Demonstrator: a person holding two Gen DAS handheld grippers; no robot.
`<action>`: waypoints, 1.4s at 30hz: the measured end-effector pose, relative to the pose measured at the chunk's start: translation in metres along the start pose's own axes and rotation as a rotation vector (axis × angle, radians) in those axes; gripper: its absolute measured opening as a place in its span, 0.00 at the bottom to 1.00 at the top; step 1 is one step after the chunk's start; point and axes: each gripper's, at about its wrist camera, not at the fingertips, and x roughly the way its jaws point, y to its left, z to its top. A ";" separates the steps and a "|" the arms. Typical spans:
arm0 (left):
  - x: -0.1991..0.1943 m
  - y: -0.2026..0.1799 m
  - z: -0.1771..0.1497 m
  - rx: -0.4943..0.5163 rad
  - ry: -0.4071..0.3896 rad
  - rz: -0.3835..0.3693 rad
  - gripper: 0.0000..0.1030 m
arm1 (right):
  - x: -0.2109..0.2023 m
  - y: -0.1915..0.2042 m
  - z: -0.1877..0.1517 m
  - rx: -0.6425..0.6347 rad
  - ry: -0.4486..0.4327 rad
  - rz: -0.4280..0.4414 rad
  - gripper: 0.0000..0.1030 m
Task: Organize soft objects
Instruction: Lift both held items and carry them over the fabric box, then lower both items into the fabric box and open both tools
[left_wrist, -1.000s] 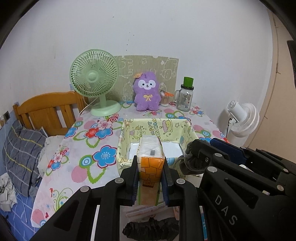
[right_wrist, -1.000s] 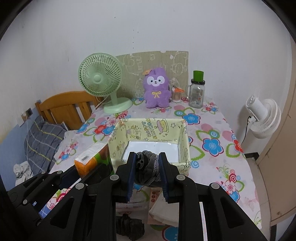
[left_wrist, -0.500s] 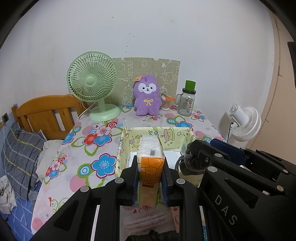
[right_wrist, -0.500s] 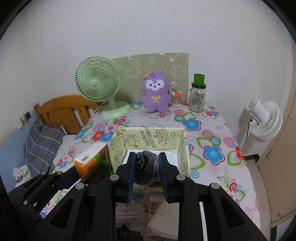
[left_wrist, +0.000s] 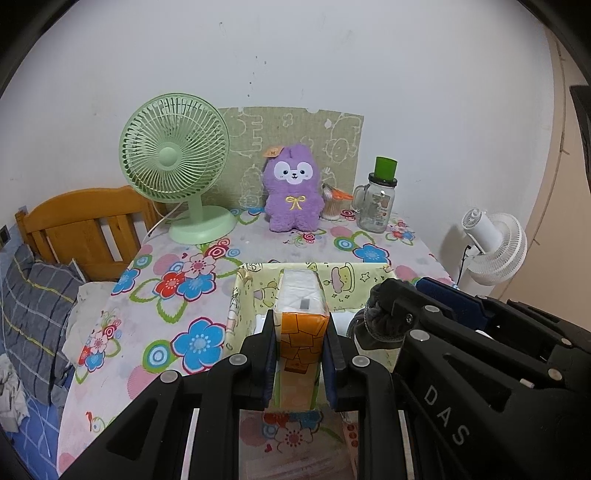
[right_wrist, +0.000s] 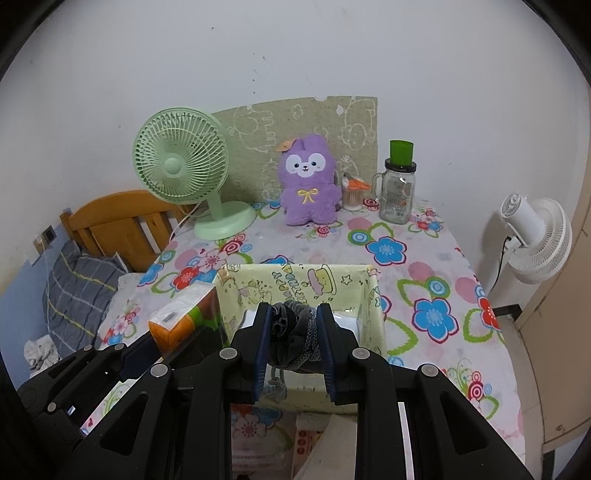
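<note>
Flowered cloth is covering the table, with a green fan at eleven o'clock and a purple plush at twelve. Left gripper is clamping an orange tissue pack; right gripper is clamping a grey sock bundle. Both are hanging over the yellow fabric box at centre.

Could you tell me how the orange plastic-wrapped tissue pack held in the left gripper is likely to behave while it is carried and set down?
The orange plastic-wrapped tissue pack probably squashes a little: the left gripper pinches its sides. It likely weighs little, since it juts forward unsupported without sagging. Its glossy wrapper may be slippery, so it could slide if the grip loosens.
</note>
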 end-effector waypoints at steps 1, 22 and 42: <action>0.003 0.000 0.002 0.001 0.002 0.000 0.18 | 0.002 -0.001 0.001 0.001 0.001 0.000 0.27; 0.057 0.005 0.022 -0.004 0.048 0.002 0.18 | 0.063 -0.012 0.025 0.020 0.047 0.005 0.27; 0.089 0.011 0.021 -0.011 0.116 0.014 0.35 | 0.099 -0.017 0.026 0.015 0.108 -0.012 0.30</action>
